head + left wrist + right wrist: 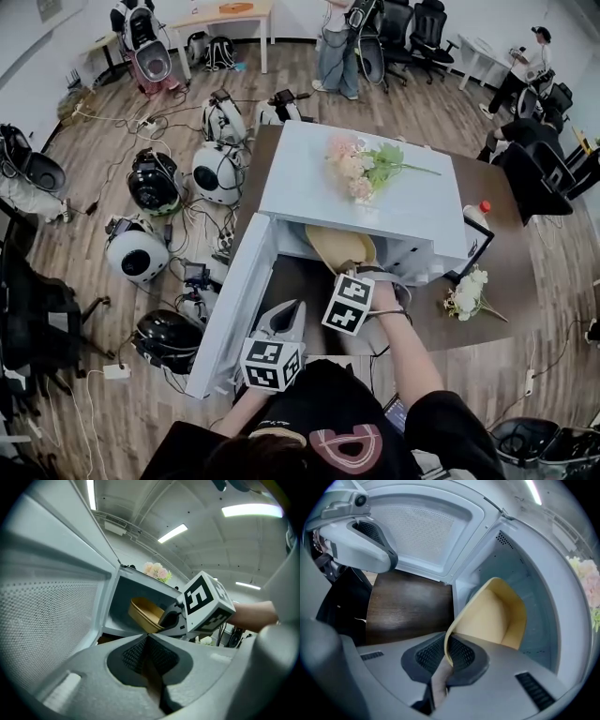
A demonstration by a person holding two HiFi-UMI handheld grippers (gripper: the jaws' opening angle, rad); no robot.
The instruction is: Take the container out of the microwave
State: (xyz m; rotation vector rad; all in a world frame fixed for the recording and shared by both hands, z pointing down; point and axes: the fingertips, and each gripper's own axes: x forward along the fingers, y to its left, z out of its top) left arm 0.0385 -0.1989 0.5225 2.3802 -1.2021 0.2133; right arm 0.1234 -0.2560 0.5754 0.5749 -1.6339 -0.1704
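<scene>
White microwave [309, 187] sat on a brown bench [506, 272], with its door [234, 309] swung fully open to the left in the head view. The tan container [339, 248] was at the mouth of the cavity, tilted and off level, part of it under the microwave's top and part sticking out the front.

Right gripper [361, 277] reached steeply down into the opening. In the right gripper view its jaws were clenched on the container's [492, 616] thin rim, with the wall pinched between the dark pads [461, 656]. The open inside of the container faced that camera, with the cavity wall behind it.

Left gripper [286, 319] was out in front of the open door, near the door's inner face and apart from the container. In the left gripper view its jaws were pressed together with nothing between them. From there the container [145, 613] showed inside the opening, with the right gripper's marker cube [206, 602] just beside it.

Pink flowers [361, 169] lay on the microwave's top. White flowers [466, 295] and a red-capped bottle [476, 214] were on the bench to the right.
</scene>
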